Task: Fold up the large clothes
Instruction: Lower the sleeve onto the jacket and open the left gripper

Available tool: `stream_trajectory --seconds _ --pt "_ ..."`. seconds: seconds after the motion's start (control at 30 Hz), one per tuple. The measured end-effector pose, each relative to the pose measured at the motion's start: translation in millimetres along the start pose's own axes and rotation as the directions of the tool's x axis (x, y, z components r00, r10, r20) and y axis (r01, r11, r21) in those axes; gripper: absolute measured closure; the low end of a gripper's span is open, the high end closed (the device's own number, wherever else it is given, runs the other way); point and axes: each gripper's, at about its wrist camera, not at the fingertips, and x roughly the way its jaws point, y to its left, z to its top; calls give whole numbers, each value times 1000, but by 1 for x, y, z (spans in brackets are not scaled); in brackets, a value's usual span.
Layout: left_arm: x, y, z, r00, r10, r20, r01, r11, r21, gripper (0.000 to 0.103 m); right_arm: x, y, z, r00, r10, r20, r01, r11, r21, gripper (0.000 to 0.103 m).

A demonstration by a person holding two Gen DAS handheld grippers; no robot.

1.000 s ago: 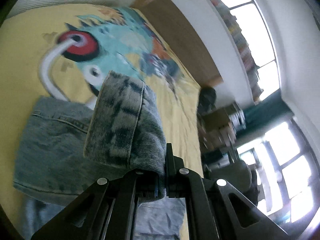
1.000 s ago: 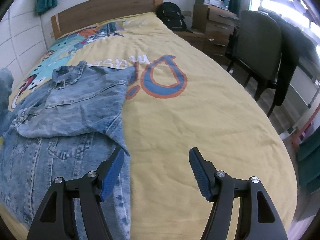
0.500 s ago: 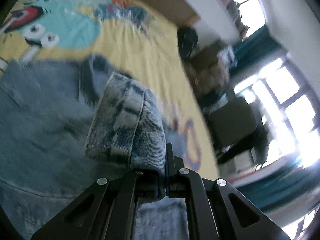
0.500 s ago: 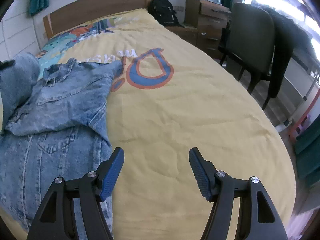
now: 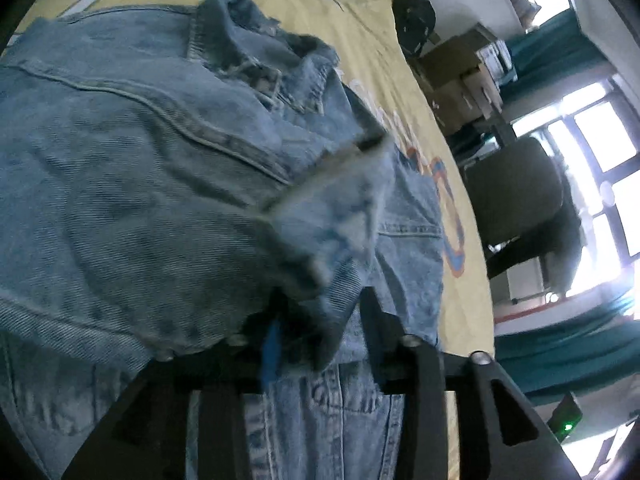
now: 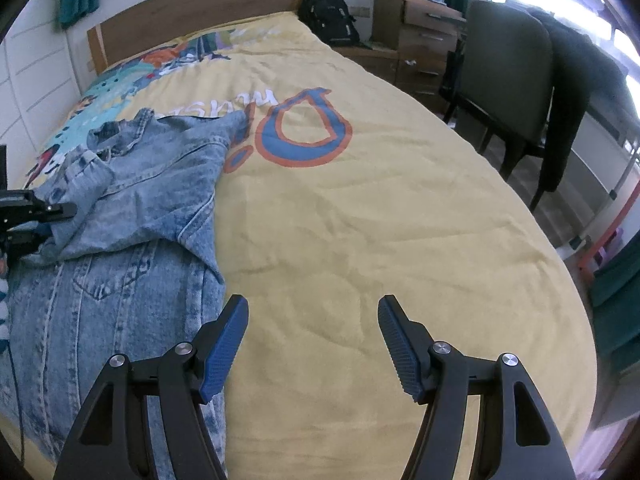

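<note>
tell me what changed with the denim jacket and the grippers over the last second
The left gripper carried the sleeve cuff across and down onto the denim jacket; its jaws have just been opening, the cuff loose between them. The right gripper stayed open and empty over the yellow bedspread.

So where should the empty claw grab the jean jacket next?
Probably the loose bottom hem of the denim jacket, beside the open right gripper. That edge lies flat on the yellow bedspread facing the gripper, so coming in low from the near side could slide one finger under it. The left gripper, its jaws just opening, is busy with the sleeve cuff.
</note>
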Motion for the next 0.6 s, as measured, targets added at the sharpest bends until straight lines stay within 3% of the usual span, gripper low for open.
stream_trajectory --seconds 0.2,0.33,0.43,0.6 --pt "-11 5 12 998 47 39 -45 998 -45 64 0 4 2 1000 10 3 -10 1000 -8 34" --pt "11 -12 6 999 -33 -40 32 999 -40 64 -2 8 4 1000 14 7 -14 1000 -14 34" --pt "19 -30 -5 987 -105 -118 106 994 5 64 -3 11 7 1000 12 11 -11 1000 -21 34" --pt "1 -46 -15 996 -6 -87 19 988 154 64 -5 19 16 1000 18 25 -17 999 -34 34"
